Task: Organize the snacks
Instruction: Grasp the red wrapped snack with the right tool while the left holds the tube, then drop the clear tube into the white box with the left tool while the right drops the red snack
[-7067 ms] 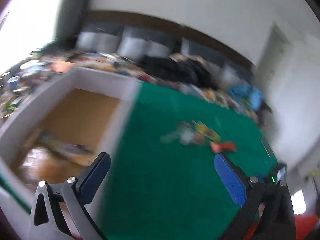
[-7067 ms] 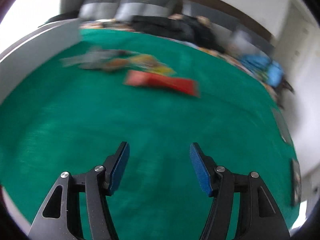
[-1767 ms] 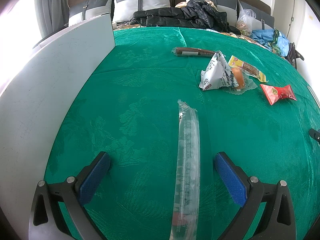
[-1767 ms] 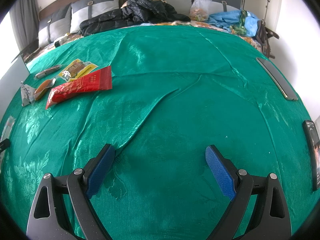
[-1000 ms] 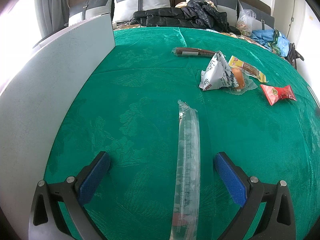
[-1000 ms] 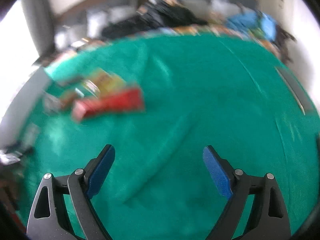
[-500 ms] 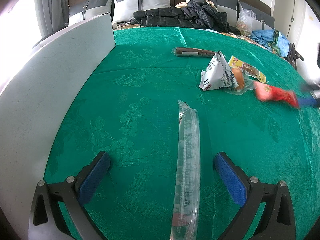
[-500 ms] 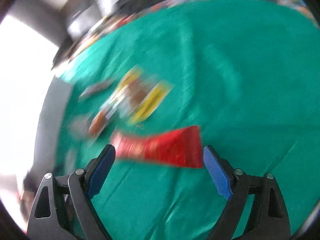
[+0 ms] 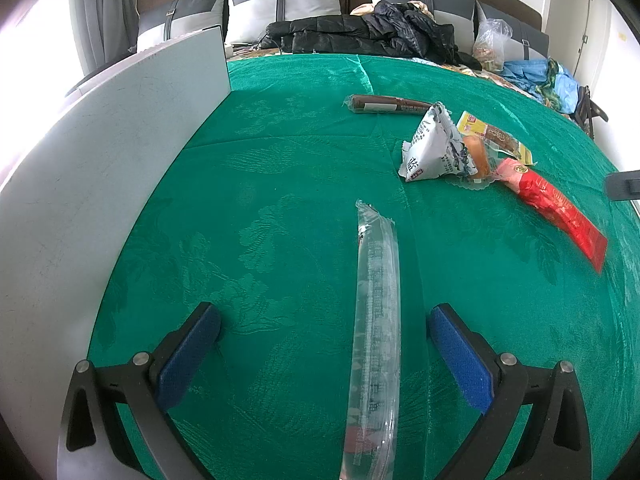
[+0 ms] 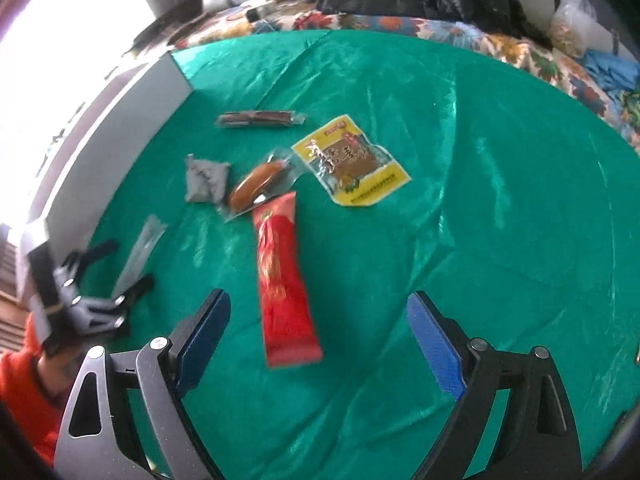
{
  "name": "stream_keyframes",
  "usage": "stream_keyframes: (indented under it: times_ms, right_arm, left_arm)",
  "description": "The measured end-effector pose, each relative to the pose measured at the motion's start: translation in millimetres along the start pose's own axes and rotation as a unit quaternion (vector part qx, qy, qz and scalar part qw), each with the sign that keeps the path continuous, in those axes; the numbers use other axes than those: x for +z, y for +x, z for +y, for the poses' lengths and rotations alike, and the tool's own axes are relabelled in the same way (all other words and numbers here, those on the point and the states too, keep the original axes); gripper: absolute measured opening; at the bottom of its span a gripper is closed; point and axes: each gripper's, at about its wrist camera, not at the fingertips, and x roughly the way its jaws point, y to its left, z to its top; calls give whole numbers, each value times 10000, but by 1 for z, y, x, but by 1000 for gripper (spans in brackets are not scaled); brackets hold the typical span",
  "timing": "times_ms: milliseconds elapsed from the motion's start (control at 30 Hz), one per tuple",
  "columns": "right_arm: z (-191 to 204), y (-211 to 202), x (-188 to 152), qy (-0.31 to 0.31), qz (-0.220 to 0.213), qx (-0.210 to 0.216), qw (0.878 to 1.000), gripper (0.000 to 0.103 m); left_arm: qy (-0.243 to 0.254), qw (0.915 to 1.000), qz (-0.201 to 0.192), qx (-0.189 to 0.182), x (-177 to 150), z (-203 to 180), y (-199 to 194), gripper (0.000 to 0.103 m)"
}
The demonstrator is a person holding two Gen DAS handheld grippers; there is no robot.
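- My left tool (image 9: 322, 344) sits low over the green patterned cloth (image 9: 280, 208), jaws spread wide, gripping nothing.
- Long clear plastic snack sleeve (image 9: 376, 332) lies flat on the cloth btwn its blue pads (image 9: 188, 354), closer to the right one, touching neither.
- White flat panel (image 9: 100, 184) stands along the cloth's left edge.
- My right tool (image 10: 318, 344) is also wide open, empty.
- Long red snack packet (image 10: 282, 276) lies lengthwise btwn its fingers, near end abt level w/ the pad tips, no contact.
- Beyond it: orange sausage in clear wrap (image 10: 258, 184) touching the red packet's far end, yellow-edged packet w/ brown contents (image 10: 350, 160), small grey-white pouch (image 10: 205, 178), dark brown stick snack (image 10: 260, 119).
- Right view slightly blurred.
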Motion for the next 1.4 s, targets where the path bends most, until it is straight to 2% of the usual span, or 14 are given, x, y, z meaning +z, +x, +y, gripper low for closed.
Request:
stream_keyframes:
  times_ms: [200,467,500,533,567,800,833,900,933,967,1033,1200,1300,1400]
  right_arm:
    - [24,44,18,-15,134,-88,9999,91]
    - [57,70,17,-568,287,-668,9957,89]
    - [59,70,16,-565,291,-695,9956,77]
    - [60,69,14,-563,348,-669,9956,59]
    - [59,73,14,-535,481,-653,9953,20]
    - [51,52,-6,-324,413,-699,9962,14]
    - [51,45,-10,-291,361,-677,9966,14]
    - [51,33,-17,-187,252,-582,9978,14]
    - [50,28,-18,-128,209,-530,9983,14]
    - [50,19,-23,0,125,-428,9990,14]
    - [46,6,-30,254,-11,-273,9993,14]
    - [37,-10,-48,1013,-99,93,9948,13]
    - [41,-16,-55,1330,-120,277,9907,12]
    - [66,-32,-41,1309,-347,555,9892,12]
  left_arm:
    - [-1,10000,-2,-4,-1,2,-1,103]
    - [37,10000,6,-5,2,-3,3,103]
    - [79,10000,29,-17,6,-6,5,103]
    - [127,9999,81,-21,8,-9,6,103]
    - [125,9998,120,-20,9,-9,6,103]
    - [72,9999,131,12,5,-13,3,103]
    - [76,9998,168,-6,6,-14,4,100]
    - [181,9996,173,-98,8,-17,0,82]
    - [312,9992,166,-193,9,-20,-4,55]
    - [446,9985,189,-261,10,-24,-7,22]
    - [498,9972,355,-422,11,-26,-10,18]
    - [-272,9909,499,-1224,-2,-3,-30,17]
    - [-567,9854,370,-1564,-4,9,-58,17]
    - [-775,9807,-24,-1797,6,32,-101,17]
